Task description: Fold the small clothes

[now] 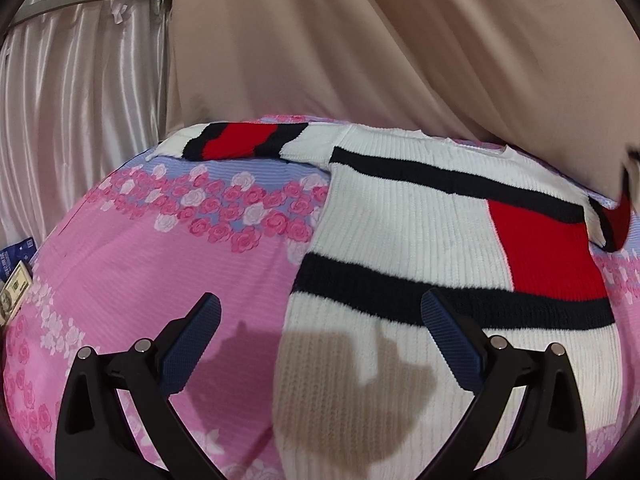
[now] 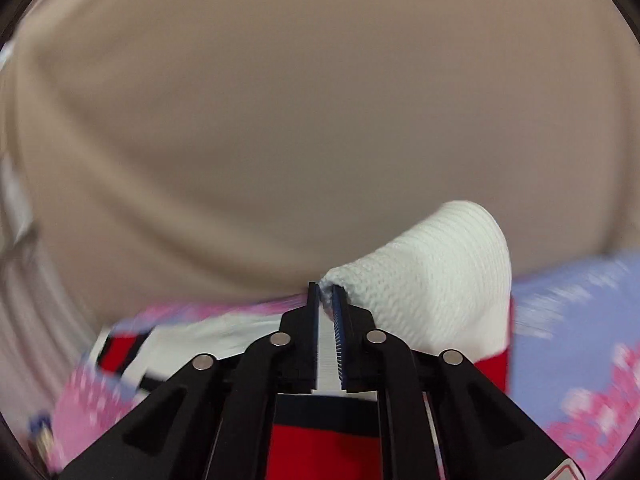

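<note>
A small white ribbed sweater [image 1: 400, 220] with navy stripes and red blocks lies flat on a pink floral bedspread [image 1: 140, 272]. Its left sleeve [image 1: 240, 142] stretches out to the far left. My left gripper [image 1: 320, 312] hovers open above the sweater's lower left hem, its right finger over the knit and its left finger over the bedspread. In the right wrist view my right gripper [image 2: 327, 296] is shut on the white cuff [image 2: 432, 272] of the right sleeve, lifted off the bed. The raised sleeve also shows blurred at the left wrist view's right edge [image 1: 618, 220].
A beige cloth [image 1: 400, 40] hangs behind the bed. Shiny pale curtains [image 1: 80, 100] hang at the left. Banknotes [image 1: 14, 292] and a blue packet [image 1: 12, 256] lie at the bed's left edge.
</note>
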Demonstrator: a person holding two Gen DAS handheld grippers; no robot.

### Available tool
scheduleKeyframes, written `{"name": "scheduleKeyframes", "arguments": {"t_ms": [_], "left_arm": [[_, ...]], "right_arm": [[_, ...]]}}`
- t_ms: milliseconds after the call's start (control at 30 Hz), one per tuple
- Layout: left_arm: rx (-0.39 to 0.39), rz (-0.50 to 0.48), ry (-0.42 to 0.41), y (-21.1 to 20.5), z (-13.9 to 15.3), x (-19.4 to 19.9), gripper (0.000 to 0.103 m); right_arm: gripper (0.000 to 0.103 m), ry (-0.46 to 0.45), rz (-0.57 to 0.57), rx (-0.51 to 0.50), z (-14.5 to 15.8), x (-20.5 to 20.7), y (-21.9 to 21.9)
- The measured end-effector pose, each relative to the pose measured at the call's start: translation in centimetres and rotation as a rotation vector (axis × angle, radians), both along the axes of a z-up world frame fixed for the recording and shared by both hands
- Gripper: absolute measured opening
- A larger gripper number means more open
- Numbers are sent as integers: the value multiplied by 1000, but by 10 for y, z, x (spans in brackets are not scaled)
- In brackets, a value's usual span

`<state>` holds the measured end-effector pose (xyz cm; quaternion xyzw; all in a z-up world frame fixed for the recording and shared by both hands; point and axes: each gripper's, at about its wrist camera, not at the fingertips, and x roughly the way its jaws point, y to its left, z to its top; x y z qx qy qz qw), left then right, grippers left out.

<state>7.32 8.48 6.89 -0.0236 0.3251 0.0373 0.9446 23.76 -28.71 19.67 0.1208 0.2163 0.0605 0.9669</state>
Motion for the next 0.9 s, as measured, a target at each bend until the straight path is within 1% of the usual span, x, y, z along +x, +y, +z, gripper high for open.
{"name": "scheduleKeyframes", "arguments": {"t_ms": [33, 67, 100, 133, 167, 200, 233, 267, 300, 367, 400, 467, 533, 567, 600, 667, 700, 733, 767, 800, 833, 867, 900], "left_arm": [[-13, -13, -11, -3, 3, 6, 98], [-23, -23, -20, -5, 6, 11, 98], [-35, -33, -24, -8, 8, 18, 98], [-56, -51, -14, -10, 9, 29, 98], [-82, -73, 1, -12, 9, 39, 98], [-106, -86, 23, -12, 9, 49, 98], [-144, -100, 43, -11, 8, 61, 98], [-185, -122, 52, -9, 8, 70, 98], [-212, -128, 66, -7, 6, 79, 98], [-271, -145, 71, -3, 6, 98, 98], [-282, -144, 78, -3, 6, 108, 98], [-301, -173, 78, -12, 8, 130, 98], [-295, -204, 69, -30, 10, 155, 98], [-302, -224, 75, -42, 9, 174, 98], [-311, -226, 89, -49, 7, 186, 98], [-344, -202, 140, -63, -4, 222, 98], [-368, -189, 169, -66, -12, 237, 98], [-391, -153, 214, -69, -21, 254, 95], [-423, -130, 236, -68, -28, 264, 88], [-449, -111, 250, -67, -31, 272, 85], [-450, -76, 253, -68, -31, 277, 80], [-447, -66, 242, -69, -28, 278, 69], [-430, -83, 226, -75, -20, 280, 59]], "right_arm": [[24, 11, 65, -24, -5, 10, 31], [41, 31, 125, -44, -16, 19, 61], [49, 56, 170, -67, -32, 28, 89], [49, 87, 200, -101, -54, 32, 113], [49, 109, 214, -116, -67, 36, 122], [49, 141, 225, -122, -86, 31, 129], [49, 149, 226, -116, -93, 26, 128], [49, 158, 216, -101, -102, 15, 118], [51, 161, 196, -88, -106, 10, 104], [59, 171, 126, -53, -116, -6, 75], [60, 176, 87, -28, -120, -15, 58], [60, 194, 25, 4, -129, -21, 27], [61, 211, -20, 37, -136, -29, -2], [61, 228, -38, 55, -141, -31, -14], [61, 239, -46, 71, -145, -30, -18], [60, 265, -53, 143, -153, -27, -37], [61, 272, -54, 173, -156, -24, -38], [61, 280, -55, 212, -161, -23, -44], [61, 290, -59, 265, -164, -17, -54], [61, 294, -60, 290, -165, -13, -56], [61, 297, -63, 314, -168, -7, -60], [59, 298, -69, 326, -168, -2, -63], [47, 296, -74, 330, -166, 8, -62]]}}
